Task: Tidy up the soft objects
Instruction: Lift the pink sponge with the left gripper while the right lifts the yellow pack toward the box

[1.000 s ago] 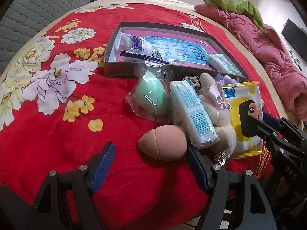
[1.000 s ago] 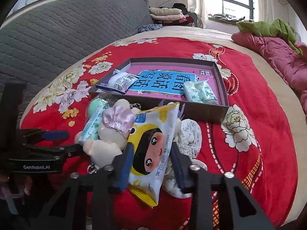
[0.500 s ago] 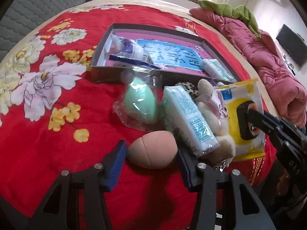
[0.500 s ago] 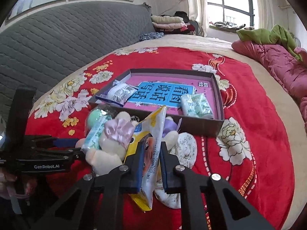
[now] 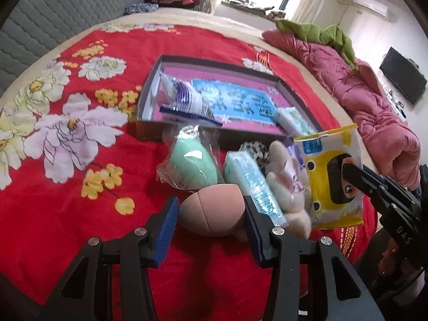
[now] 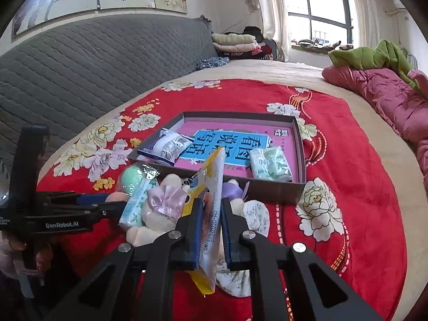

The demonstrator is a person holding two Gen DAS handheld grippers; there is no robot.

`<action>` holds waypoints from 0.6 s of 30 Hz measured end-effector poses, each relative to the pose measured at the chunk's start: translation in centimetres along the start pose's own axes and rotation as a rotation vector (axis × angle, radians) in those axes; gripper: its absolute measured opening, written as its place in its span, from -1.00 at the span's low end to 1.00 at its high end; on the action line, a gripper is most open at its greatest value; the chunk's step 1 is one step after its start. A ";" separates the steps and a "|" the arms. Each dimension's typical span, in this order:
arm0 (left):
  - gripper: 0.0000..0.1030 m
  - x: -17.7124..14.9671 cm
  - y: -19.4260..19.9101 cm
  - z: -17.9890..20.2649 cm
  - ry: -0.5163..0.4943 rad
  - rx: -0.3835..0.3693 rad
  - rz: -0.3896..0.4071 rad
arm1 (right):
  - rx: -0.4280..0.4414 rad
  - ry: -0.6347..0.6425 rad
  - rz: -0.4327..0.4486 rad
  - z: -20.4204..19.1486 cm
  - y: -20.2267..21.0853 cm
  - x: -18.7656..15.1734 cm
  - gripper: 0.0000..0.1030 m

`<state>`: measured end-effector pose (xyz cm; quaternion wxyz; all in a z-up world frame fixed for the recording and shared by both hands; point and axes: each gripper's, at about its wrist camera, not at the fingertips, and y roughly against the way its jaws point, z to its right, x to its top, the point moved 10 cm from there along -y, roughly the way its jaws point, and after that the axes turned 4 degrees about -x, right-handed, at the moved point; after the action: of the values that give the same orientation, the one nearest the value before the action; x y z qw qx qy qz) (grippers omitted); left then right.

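A pink egg-shaped sponge [image 5: 211, 216] lies on the red floral blanket [image 5: 67, 187]. My left gripper [image 5: 210, 200] is closing on it, and both blue pads touch its sides. My right gripper [image 6: 211, 203] is shut on a yellow cartoon packet [image 6: 214, 171], holding it edge-up above the pile; the same yellow packet [image 5: 331, 176] shows in the left wrist view. Between the two lie a bagged green sponge [image 5: 191, 163], a blue tissue pack [image 5: 251, 182] and a cream plush toy [image 5: 286, 187]. Behind them sits a dark shallow box [image 5: 214, 62].
The box holds a blue-and-white packet [image 5: 184, 97] and a green tissue pack [image 5: 291, 119] on a pink and blue printed floor. A white floral pouch [image 6: 255, 214] lies under the yellow packet. A pink quilt [image 5: 374, 107] fills the right side, and a grey headboard [image 6: 107, 61] runs along the left.
My left gripper's jaws closed in from wide apart onto the pink sponge. My right gripper shut on the yellow packet and lifted it, turning it edge-on.
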<state>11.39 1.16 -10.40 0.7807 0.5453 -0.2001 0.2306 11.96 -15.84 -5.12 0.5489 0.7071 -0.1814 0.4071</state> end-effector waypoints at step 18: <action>-0.04 0.5 2.7 0.7 -0.013 -0.026 0.061 | -0.039 -0.136 0.054 4.7 1.8 1.8 -0.75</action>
<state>10.19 1.40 -7.88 0.7791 0.5301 -0.2248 0.2480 13.58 -20.42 -2.89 0.5376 0.7173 -0.2452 0.3692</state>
